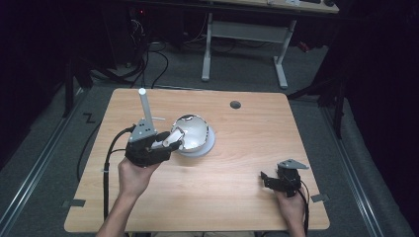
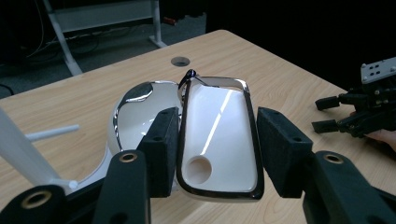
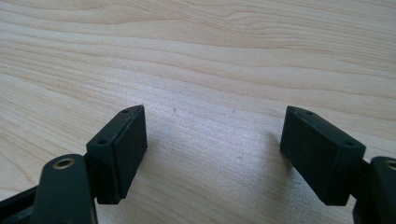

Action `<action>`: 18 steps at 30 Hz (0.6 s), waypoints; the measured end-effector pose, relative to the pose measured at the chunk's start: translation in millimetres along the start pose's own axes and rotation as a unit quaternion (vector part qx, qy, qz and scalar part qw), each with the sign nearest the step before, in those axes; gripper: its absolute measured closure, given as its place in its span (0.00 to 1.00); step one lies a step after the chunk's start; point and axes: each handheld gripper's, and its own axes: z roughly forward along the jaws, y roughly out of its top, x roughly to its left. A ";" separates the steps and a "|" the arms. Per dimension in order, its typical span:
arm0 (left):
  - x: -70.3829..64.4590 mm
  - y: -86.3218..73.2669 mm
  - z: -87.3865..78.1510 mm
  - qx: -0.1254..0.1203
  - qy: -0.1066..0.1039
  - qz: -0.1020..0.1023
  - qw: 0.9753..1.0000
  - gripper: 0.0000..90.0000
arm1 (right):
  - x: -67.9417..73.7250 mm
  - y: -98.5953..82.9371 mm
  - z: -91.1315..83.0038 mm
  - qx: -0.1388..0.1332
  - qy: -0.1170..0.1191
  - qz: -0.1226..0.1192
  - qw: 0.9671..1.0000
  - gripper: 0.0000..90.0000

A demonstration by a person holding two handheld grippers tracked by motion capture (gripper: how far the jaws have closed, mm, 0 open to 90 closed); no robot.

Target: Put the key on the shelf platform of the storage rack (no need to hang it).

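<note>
1. High view: the left tongs [image 1: 165,143] sit at a white, chrome-rimmed appliance [image 1: 193,133] left of the desk's [image 1: 247,148] middle, beside a white post [image 1: 145,111]. The right tongs [image 1: 266,180] rest near the desk's near right corner.
2. Left gripper view: the left tongs [image 2: 217,149] straddle the appliance's open lid [image 2: 217,135]; whether they clamp it, I cannot tell.
3. Right gripper view: the right tongs [image 3: 212,154] stand wide apart over bare desk [image 3: 210,56].

A glossy white lid [image 2: 217,140] with a dark chrome rim, black fingers [image 2: 161,149], a pale wood-grain table [image 1: 247,148]
</note>
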 end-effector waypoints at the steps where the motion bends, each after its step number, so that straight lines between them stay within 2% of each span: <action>1: -1.0 0.9 0.7 0.002 0.000 0.000 1.000 0.57 | 0.0 0.0 0.0 0.000 0.000 0.000 1.000 0.26; 7: -5.9 4.4 13.2 0.007 0.003 0.002 1.000 0.57 | 0.0 0.0 0.0 0.000 0.000 0.000 1.000 0.26; 10: -6.1 5.1 21.2 0.012 0.011 -0.002 1.000 0.57 | 0.0 0.0 0.0 0.000 0.000 0.000 1.000 0.26; 14: -4.8 4.4 28.8 0.017 0.015 0.003 1.000 0.57 | 0.0 0.0 0.0 0.000 0.000 0.000 1.000 0.26; 17: -4.8 3.8 33.9 0.019 0.022 -0.006 1.000 0.57 | 0.0 0.0 0.0 0.000 0.000 0.000 1.000 0.26; 18: -3.9 3.8 35.5 0.020 0.022 -0.004 1.000 0.57 | 0.0 0.0 0.0 0.000 0.000 0.000 1.000 0.26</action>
